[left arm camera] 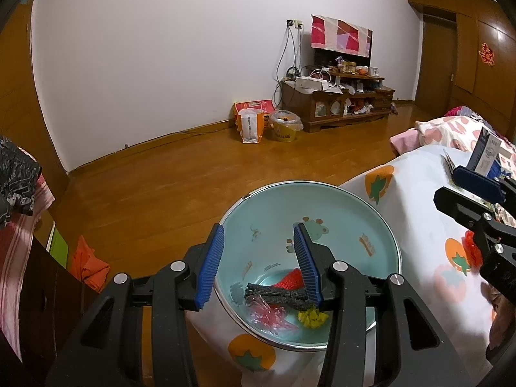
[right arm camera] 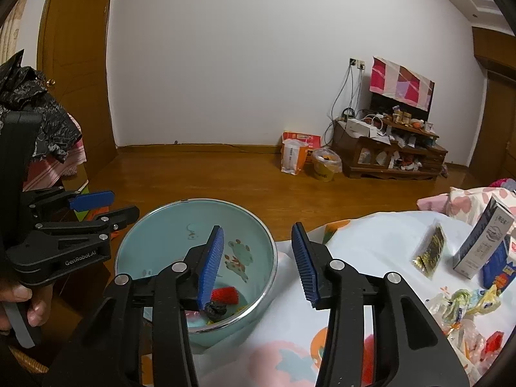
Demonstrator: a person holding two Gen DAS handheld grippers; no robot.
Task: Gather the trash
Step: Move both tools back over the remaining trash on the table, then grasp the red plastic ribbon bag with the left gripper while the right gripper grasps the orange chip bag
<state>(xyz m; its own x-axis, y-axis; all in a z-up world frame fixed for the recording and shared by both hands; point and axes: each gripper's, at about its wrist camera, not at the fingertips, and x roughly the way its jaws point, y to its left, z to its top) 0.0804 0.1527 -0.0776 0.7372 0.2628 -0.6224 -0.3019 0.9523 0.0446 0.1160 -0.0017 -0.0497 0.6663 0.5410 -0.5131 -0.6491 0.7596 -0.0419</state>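
Note:
A light blue basin (left arm camera: 361,213) (right arm camera: 161,225) sits at the edge of a bed with a white fruit-print cover (left arm camera: 419,200) (right arm camera: 371,245). In it lie a red piece (left arm camera: 290,279) (right arm camera: 225,295), a dark grey strip (left arm camera: 274,293), clear pink wrapping (left arm camera: 267,317) and a yellow scrap (left arm camera: 311,317). My left gripper (left arm camera: 261,267) (right arm camera: 106,206) is open and empty above the basin. My right gripper (right arm camera: 258,264) (left arm camera: 461,190) is open and empty over the basin's right rim. On the bed lie crumpled wrappers (right arm camera: 464,306), a gold-black packet (right arm camera: 430,251) and a carton (right arm camera: 483,242).
A wooden floor (left arm camera: 193,177) lies beyond the bed. A TV cabinet (left arm camera: 342,103) stands against the far wall, with a paper bag (left arm camera: 251,125) and a yellow bucket (left arm camera: 285,125) beside it. Dark and pink cloths (left arm camera: 16,174) hang on furniture at the left.

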